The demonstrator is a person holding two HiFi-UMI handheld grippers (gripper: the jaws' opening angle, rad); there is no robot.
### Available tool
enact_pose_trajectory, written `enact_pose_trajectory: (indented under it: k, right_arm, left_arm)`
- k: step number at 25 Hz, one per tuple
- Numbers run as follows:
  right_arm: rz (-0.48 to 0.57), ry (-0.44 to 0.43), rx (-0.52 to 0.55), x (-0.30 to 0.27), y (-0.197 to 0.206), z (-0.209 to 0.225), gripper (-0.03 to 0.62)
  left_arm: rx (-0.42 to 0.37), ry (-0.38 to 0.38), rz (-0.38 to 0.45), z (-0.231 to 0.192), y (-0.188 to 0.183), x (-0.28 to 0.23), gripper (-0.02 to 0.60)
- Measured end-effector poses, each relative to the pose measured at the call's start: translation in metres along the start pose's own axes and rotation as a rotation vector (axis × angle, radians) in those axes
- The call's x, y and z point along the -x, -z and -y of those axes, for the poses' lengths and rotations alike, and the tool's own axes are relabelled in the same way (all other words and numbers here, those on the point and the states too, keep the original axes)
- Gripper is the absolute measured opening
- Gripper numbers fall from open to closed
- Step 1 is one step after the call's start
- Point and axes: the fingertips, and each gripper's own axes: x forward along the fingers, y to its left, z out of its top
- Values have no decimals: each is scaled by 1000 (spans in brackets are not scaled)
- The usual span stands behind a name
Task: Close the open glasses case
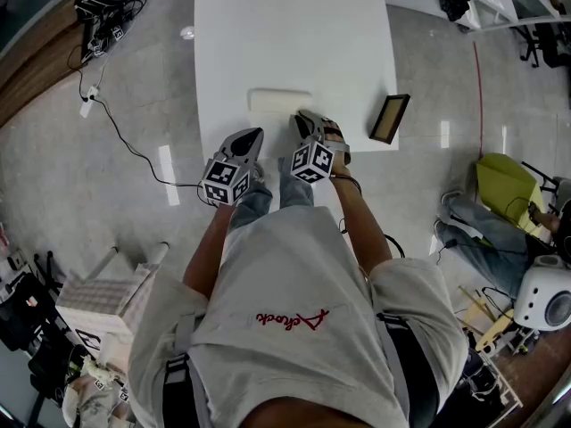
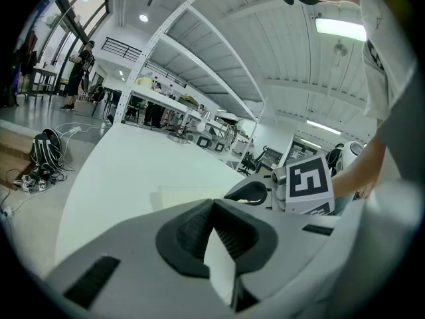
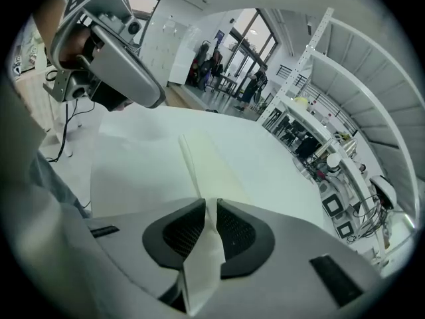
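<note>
A cream glasses case (image 1: 279,102) lies on the white table (image 1: 294,34) near its front edge. In the right gripper view the case (image 3: 222,171) stretches away from the jaws, and its thin lid edge (image 3: 189,155) rises up between the pads. My right gripper (image 3: 208,203) is shut on that lid; in the head view it (image 1: 303,123) sits at the case's near right corner. My left gripper (image 1: 253,137) hovers just left of it, short of the case, with its jaws (image 2: 212,206) together and nothing held. The case (image 2: 189,195) shows ahead of it.
A dark-rimmed tray with a tan inside (image 1: 390,119) lies at the table's right front corner. Cables and gear (image 1: 103,7) sit on the floor at the far left. A person (image 1: 500,221) sits on the floor at the right, beside a white machine (image 1: 546,297).
</note>
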Motion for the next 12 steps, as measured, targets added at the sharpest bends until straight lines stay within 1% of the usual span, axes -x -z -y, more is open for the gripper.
enact_pose_trajectory:
  k: [4, 6, 12]
  right_arm:
    - [20, 14, -23, 7, -6, 0, 54]
    - [19, 21, -33, 8, -6, 1, 6]
    - [33, 32, -102, 14, -8, 6, 5]
  left_arm:
    - [-12, 10, 2, 1, -5, -1, 23]
    - [-18, 14, 3, 2, -6, -1, 23]
    - [-33, 25, 7, 6, -9, 0, 23]
